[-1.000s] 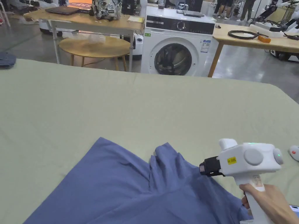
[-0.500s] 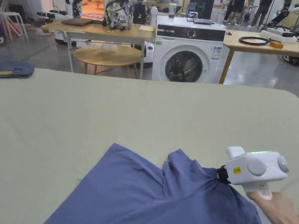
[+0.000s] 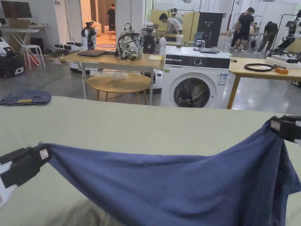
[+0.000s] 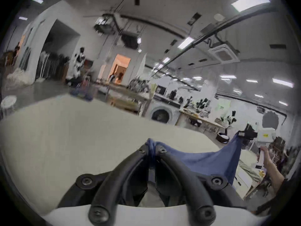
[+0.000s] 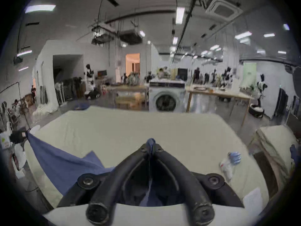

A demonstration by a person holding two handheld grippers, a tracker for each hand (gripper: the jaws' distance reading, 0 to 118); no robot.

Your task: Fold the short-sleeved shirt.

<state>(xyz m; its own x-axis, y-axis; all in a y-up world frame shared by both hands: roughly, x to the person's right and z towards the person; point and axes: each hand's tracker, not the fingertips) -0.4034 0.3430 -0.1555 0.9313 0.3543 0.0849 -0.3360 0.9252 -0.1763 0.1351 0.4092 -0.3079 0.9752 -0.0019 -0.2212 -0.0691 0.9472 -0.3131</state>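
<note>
A blue short-sleeved shirt (image 3: 182, 185) hangs stretched between my two grippers above the pale green table (image 3: 141, 126). My left gripper (image 3: 44, 153) is shut on its left corner at the lower left of the head view; its jaws pinch a bunch of blue cloth (image 4: 152, 145). At the right edge my right gripper (image 3: 274, 125) is shut on the other corner, cloth (image 5: 151, 142) pinched between its jaws. The shirt (image 4: 211, 161) sags in the middle, and its lower part drops out of the head view. In the right gripper view the shirt (image 5: 65, 162) runs left to the other gripper (image 5: 24, 135).
Beyond the table's far edge stand a washing machine (image 3: 194, 82), a round wooden table (image 3: 119, 84) and wooden desks (image 3: 111, 59). A folded dark blue garment (image 3: 26, 97) lies at the far left. Small items (image 5: 229, 162) lie on the table's right side. People stand far back.
The shirt lay on the table with the right gripper coming to its edge. Now both grippers hold it lifted and spread wide, and the head camera has tilted up.
</note>
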